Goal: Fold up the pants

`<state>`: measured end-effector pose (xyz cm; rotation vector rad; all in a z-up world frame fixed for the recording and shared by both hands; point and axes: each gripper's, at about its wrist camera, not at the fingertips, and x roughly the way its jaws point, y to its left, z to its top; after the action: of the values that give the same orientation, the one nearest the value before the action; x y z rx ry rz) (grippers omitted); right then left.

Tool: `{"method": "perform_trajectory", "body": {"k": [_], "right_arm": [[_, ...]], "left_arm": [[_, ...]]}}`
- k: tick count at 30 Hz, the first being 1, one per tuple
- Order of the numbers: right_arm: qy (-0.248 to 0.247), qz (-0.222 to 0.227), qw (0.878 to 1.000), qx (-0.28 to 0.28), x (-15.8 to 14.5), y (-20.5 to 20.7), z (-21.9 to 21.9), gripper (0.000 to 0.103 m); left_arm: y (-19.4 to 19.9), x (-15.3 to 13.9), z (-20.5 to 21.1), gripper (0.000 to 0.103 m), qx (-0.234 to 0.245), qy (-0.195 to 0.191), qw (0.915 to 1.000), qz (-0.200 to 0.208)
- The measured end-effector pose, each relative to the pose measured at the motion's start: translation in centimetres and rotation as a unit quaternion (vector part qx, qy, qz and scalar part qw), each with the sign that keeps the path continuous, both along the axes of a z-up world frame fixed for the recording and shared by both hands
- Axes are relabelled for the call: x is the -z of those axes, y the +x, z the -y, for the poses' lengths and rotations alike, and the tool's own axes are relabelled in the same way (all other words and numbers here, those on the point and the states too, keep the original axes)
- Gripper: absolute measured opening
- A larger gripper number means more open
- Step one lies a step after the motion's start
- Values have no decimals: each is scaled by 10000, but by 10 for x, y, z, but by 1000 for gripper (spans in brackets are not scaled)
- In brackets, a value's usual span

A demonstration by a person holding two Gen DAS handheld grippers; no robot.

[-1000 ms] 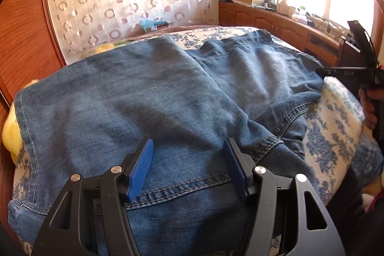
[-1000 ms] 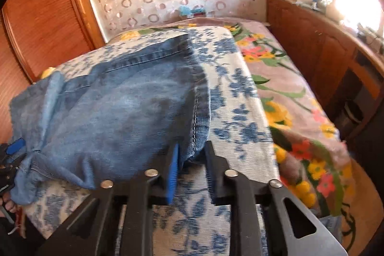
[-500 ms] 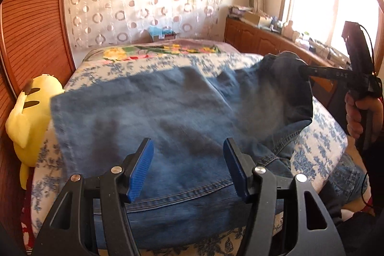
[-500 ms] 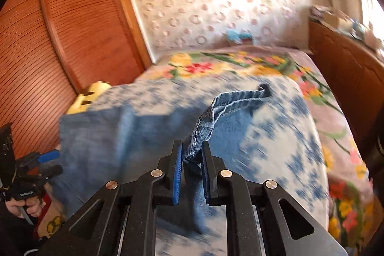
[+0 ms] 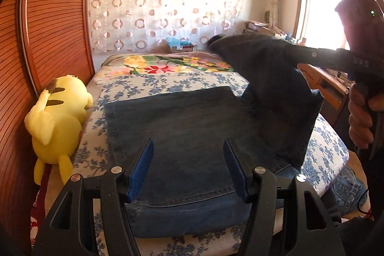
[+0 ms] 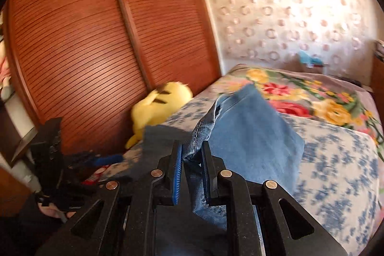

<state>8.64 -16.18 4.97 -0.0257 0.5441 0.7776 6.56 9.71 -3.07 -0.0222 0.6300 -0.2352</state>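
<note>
While my left tongs [image 5: 188,168] hovered with their blue pads standing wide apart and nothing between them, the jeans [image 5: 182,136] lay spread on the blue-flowered cover of the bed [image 5: 326,160], directly ahead of and below that tool. At the far left a yellow plush toy [image 5: 57,116] leaned against the slatted wooden wardrobe door [image 5: 55,23], just beside the denim's left edge but off the cloth itself.

Moving rightward, the flat part of the jeans ran away from me toward the flowered blanket [image 5: 168,66], its long axis pointing roughly from my tongs toward the curtain, with a stitched hem lying nearest me at the front edge of the mattress. Further right, one loose end of the denim rose off the bed in a dark flap, hanging from my right tongs [image 6: 192,155]; those were nearly closed and pinched a seamed edge of the jeans between their pads (the cloth bunched there, so I could not tell whether it was hem or waistband). My right hand [image 5: 360,121] held that tool above the bed's right side.

I judged the lifted flap had to travel leftward across the flat half, so the right tongs were the working ones, and the left tongs sat nearest the near hem to steady it.
</note>
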Motion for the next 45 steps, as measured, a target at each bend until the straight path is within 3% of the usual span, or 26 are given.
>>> {"method": "perform_trajectory", "body": {"k": [5,7,13,17,23,27,34,41,45], "right_arm": [[-288,-89,9994,-157,10,7,-8,21],[-327,-128,9993,-86,11,9,-8,30],[-502,-123,9982,316,11,-2,4,30],[-804,-74,9939,747,27,-8,17,31],[-716,-409,9904,1106,50,-12,40,31],[-632,-458,9898,1192,50,-21,50,31],[-647,-427,9896,1209,47,-52,57,42],[-711,-638,9886,1168,57,-65,64,44],[-720,-710,9882,1148,59,-70,66,45]], "left_arm": [[2,6,-2,61,-3,-12,10000,-74],[3,10,0,61,12,-25,9999,-110],[10,20,8,61,99,-58,9997,-234],[17,25,16,61,172,-38,9994,-307],[28,32,27,61,393,-159,9983,-392],[32,30,36,61,473,-111,9983,-337],[42,24,41,61,585,-128,9977,-320],[51,27,49,61,813,-151,9956,-439],[54,26,55,50,1004,-249,9937,-431]]}}
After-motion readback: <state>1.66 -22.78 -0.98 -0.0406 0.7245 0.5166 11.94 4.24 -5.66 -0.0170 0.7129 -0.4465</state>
